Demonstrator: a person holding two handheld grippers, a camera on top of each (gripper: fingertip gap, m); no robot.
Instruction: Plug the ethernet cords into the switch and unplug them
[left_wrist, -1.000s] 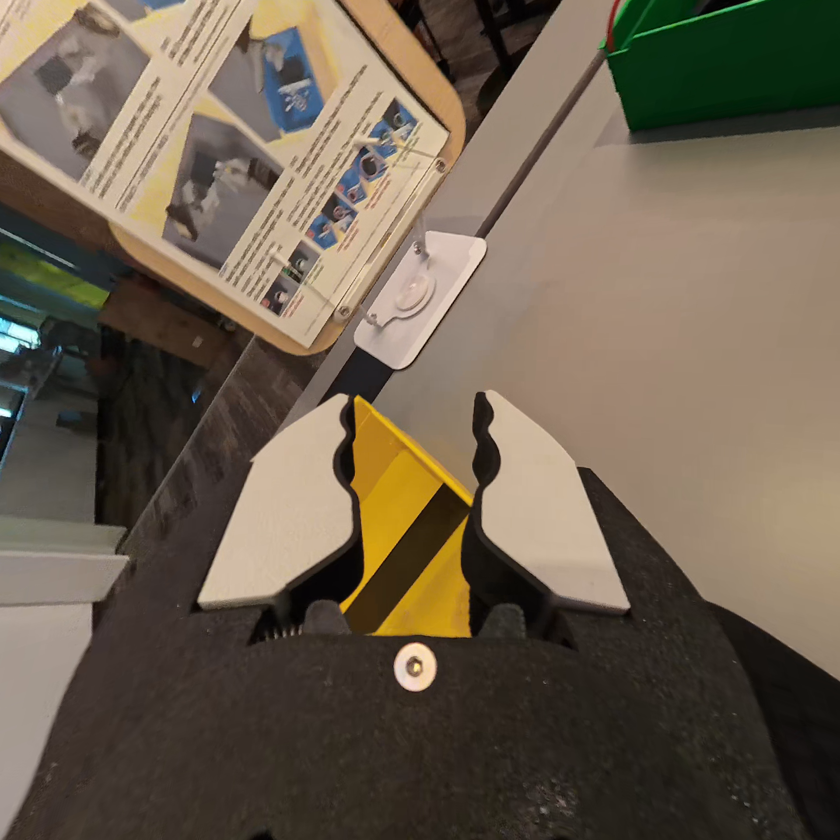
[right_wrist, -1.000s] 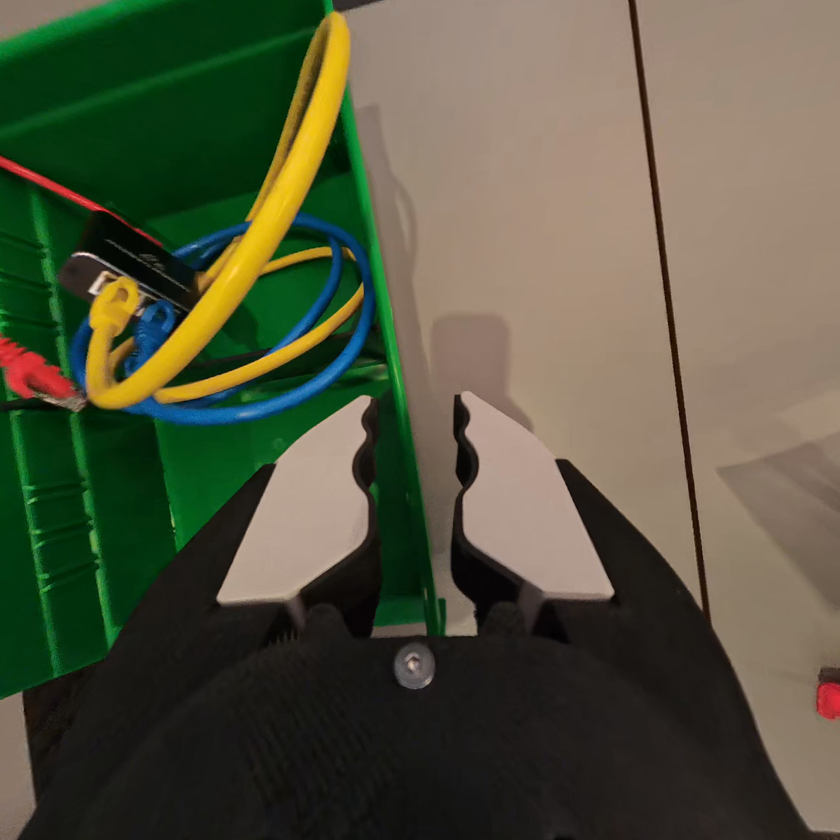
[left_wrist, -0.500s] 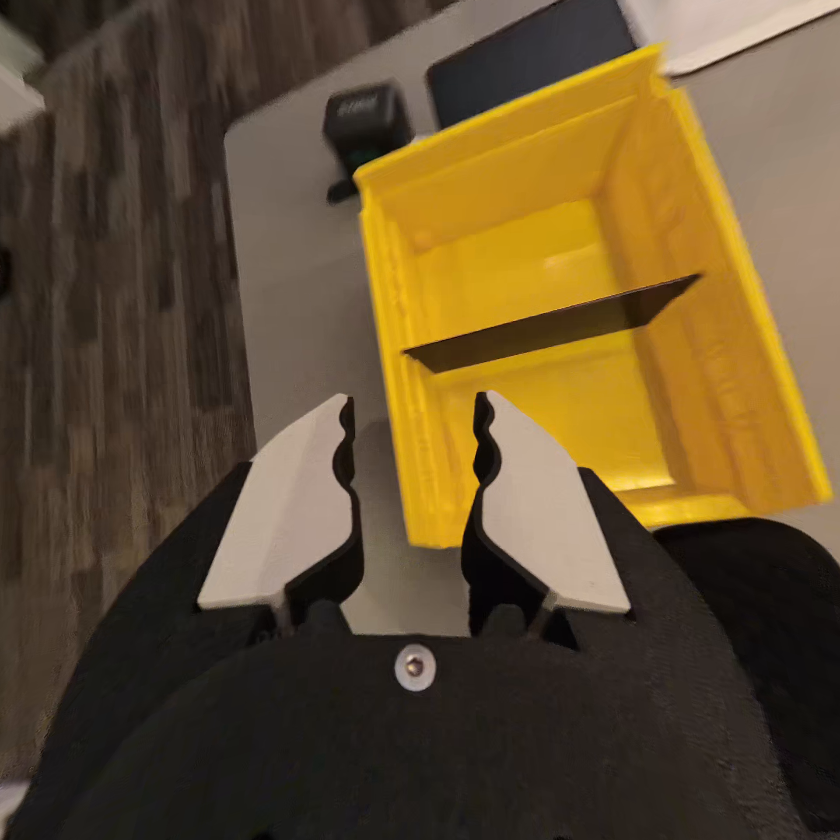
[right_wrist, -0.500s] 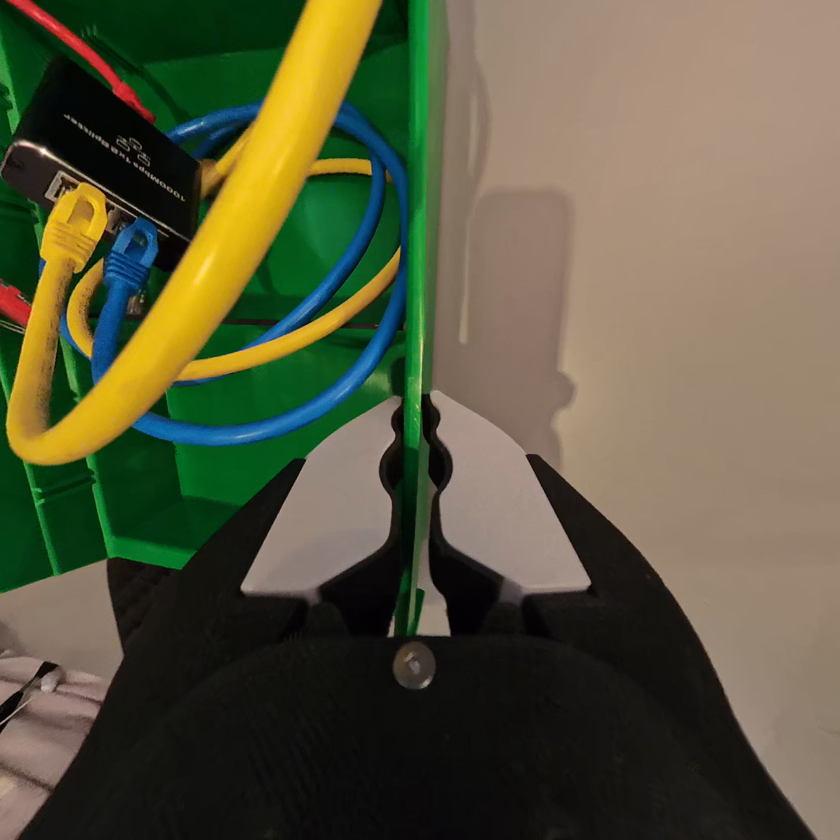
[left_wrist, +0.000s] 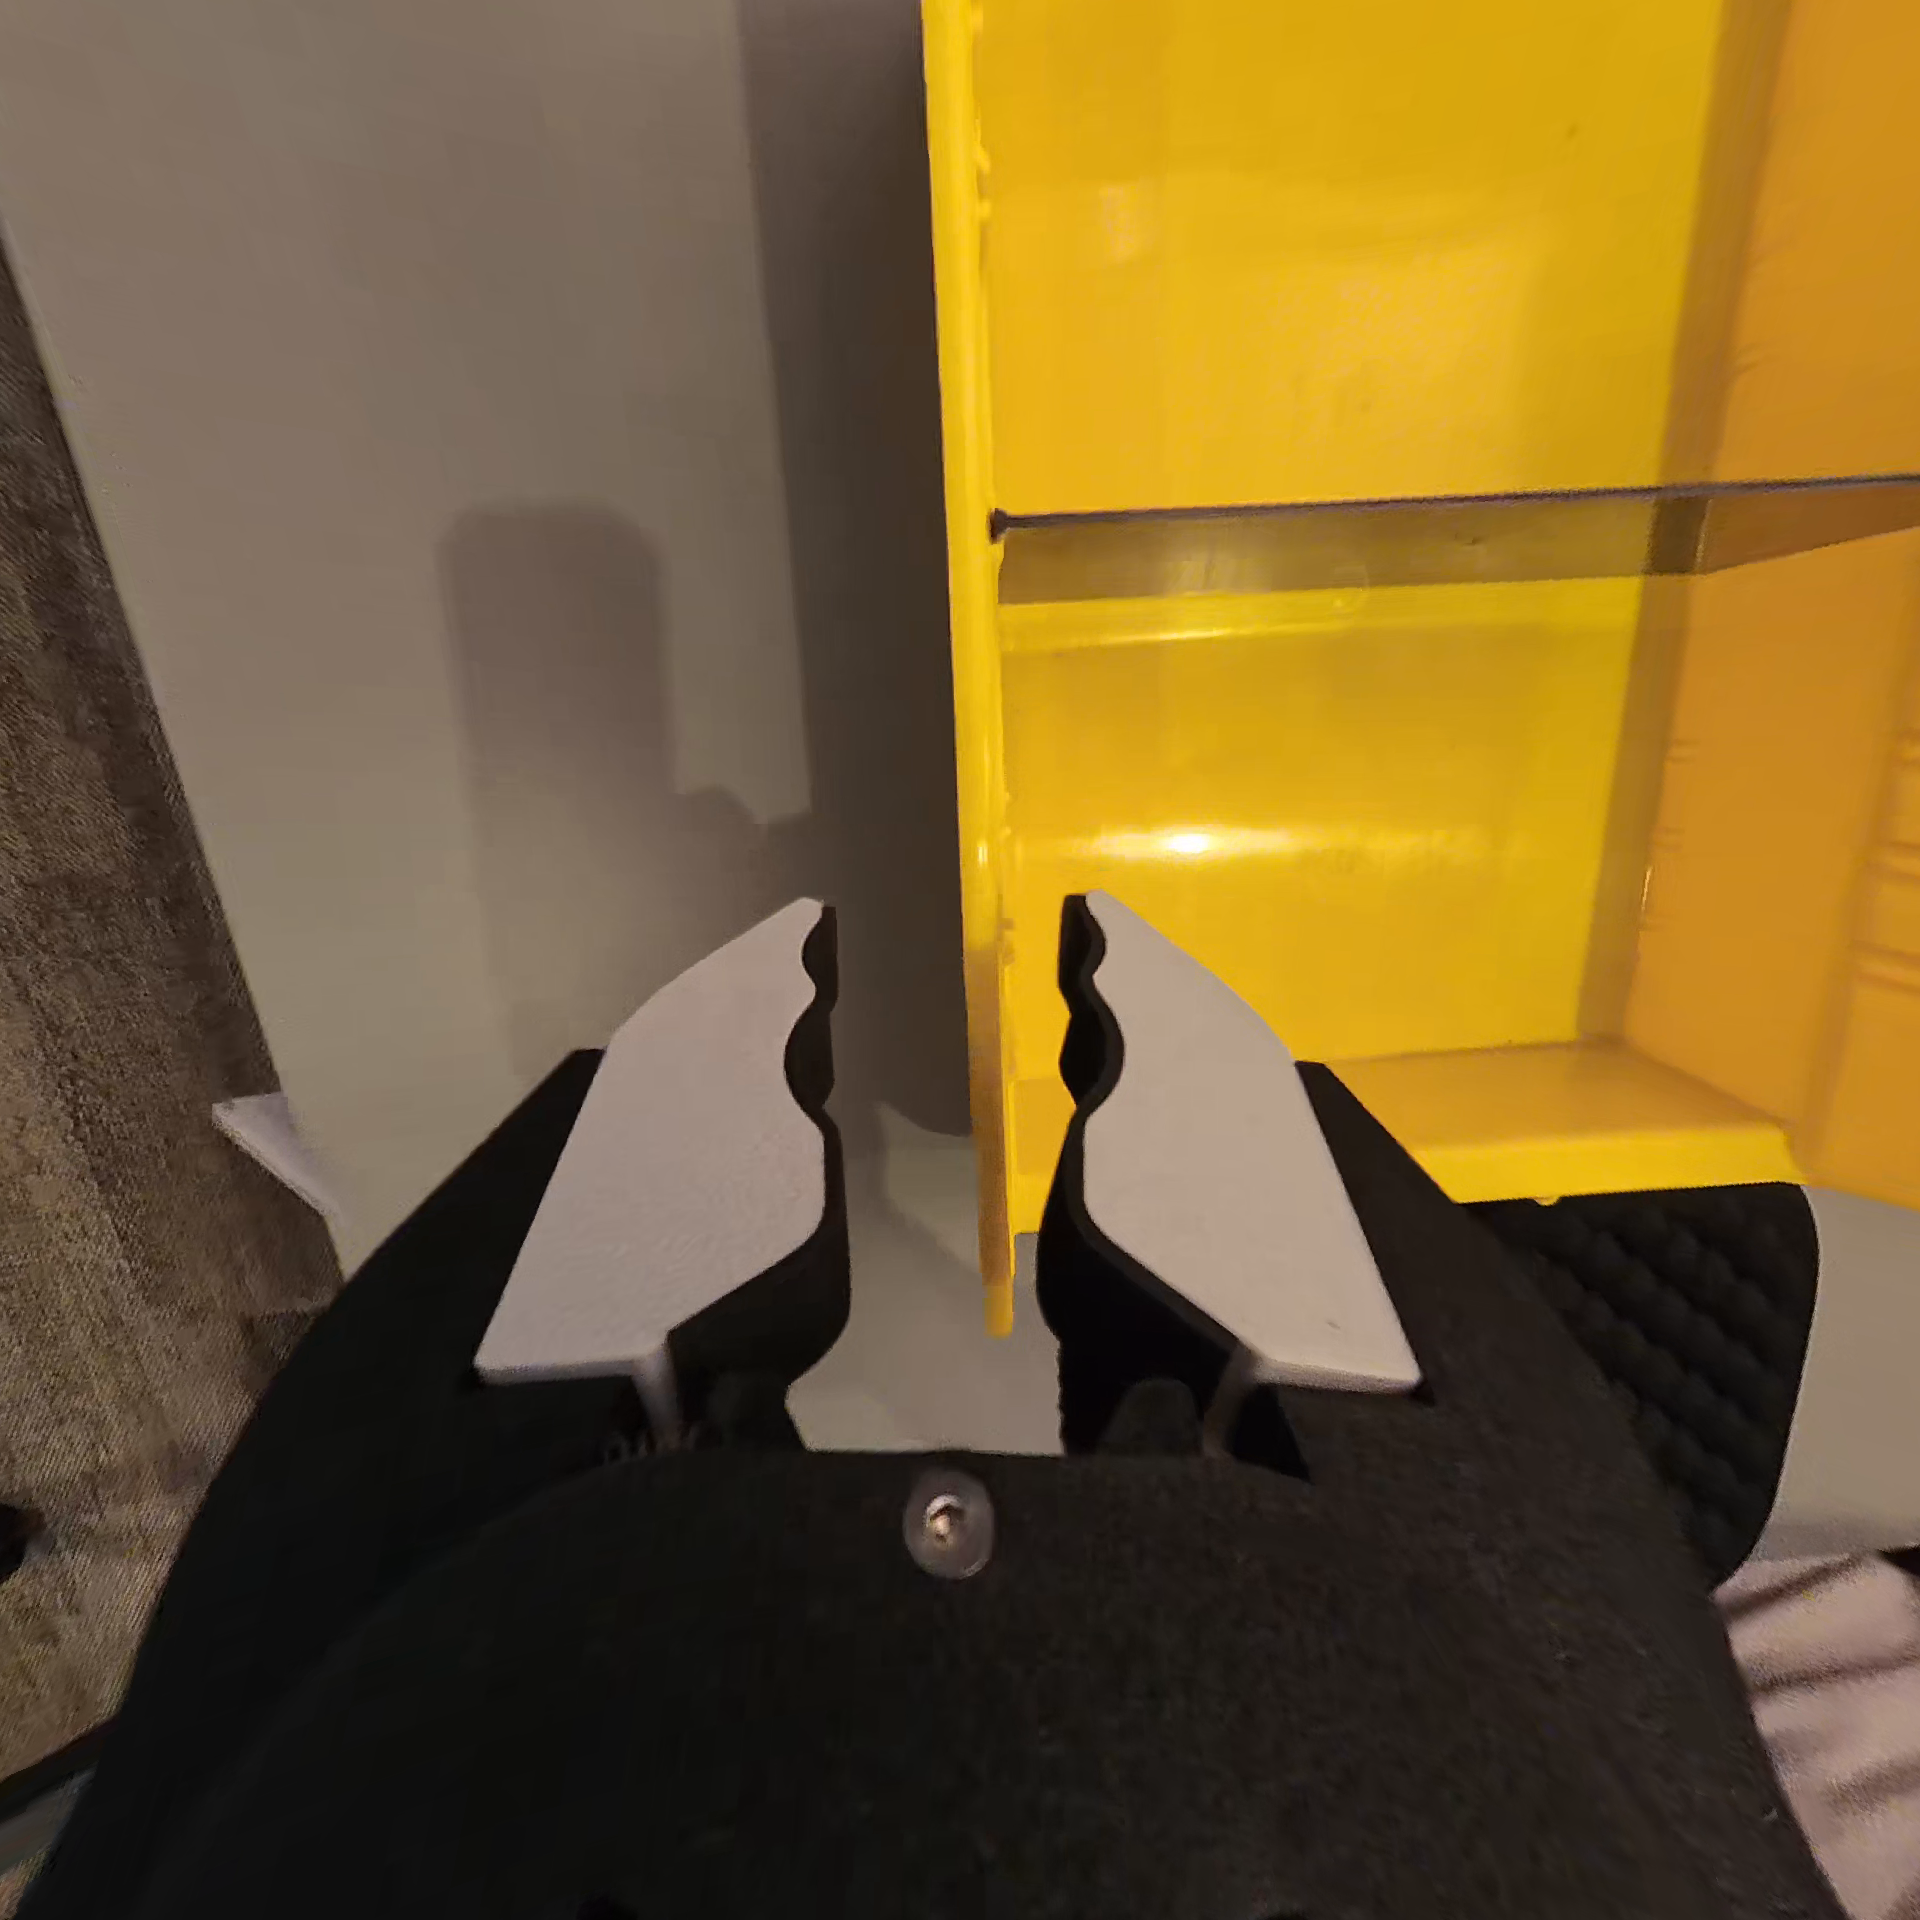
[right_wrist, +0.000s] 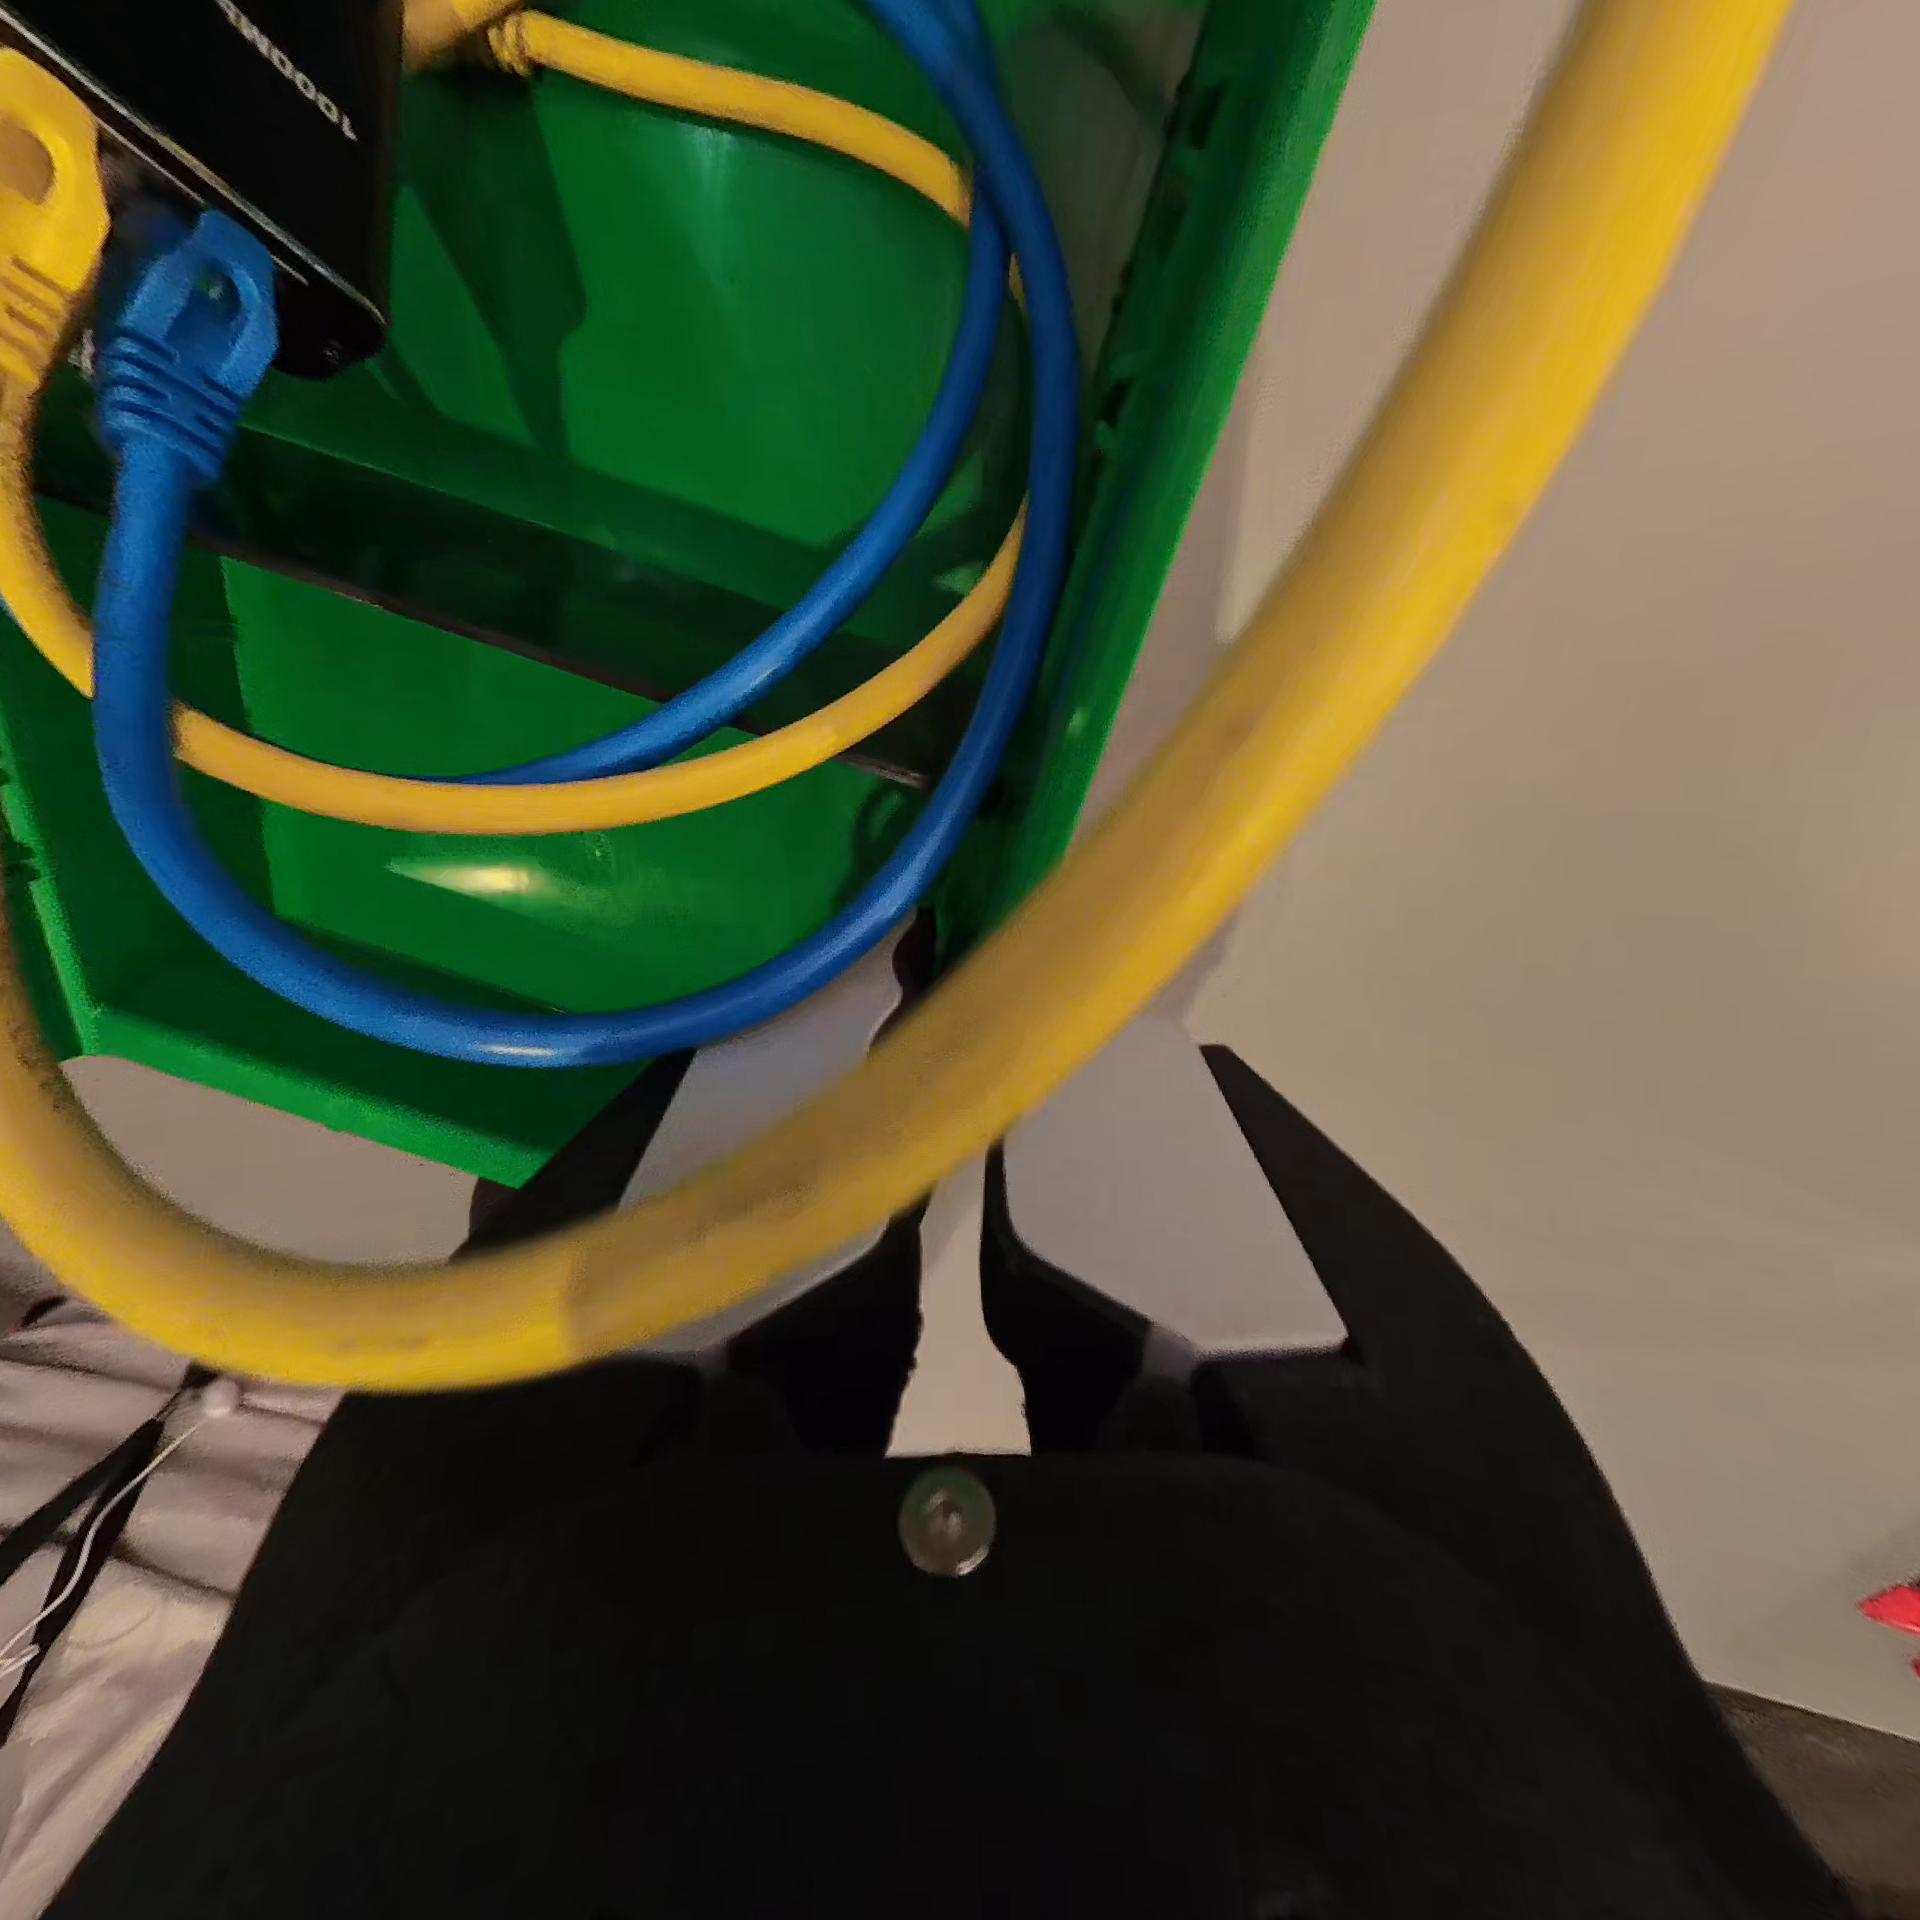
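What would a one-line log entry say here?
left gripper: open, straddling yellow bin wall | right gripper: at green bin wall, tips behind yellow cable

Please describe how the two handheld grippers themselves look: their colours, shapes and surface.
Both look alike. The left gripper has pale grey, flat, tapering fingers with wavy black inner pads, a rough black body and a silver screw. The right gripper matches, partly hidden by a yellow cable.

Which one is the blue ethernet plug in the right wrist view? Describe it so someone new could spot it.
Start at the green bin filling the upper left of the right wrist view, then find the black switch in its top left corner. The blue ethernet plug sits at the switch's lower edge, right of a yellow plug; it alone has a ribbed blue boot, with a blue cord looping away from it.
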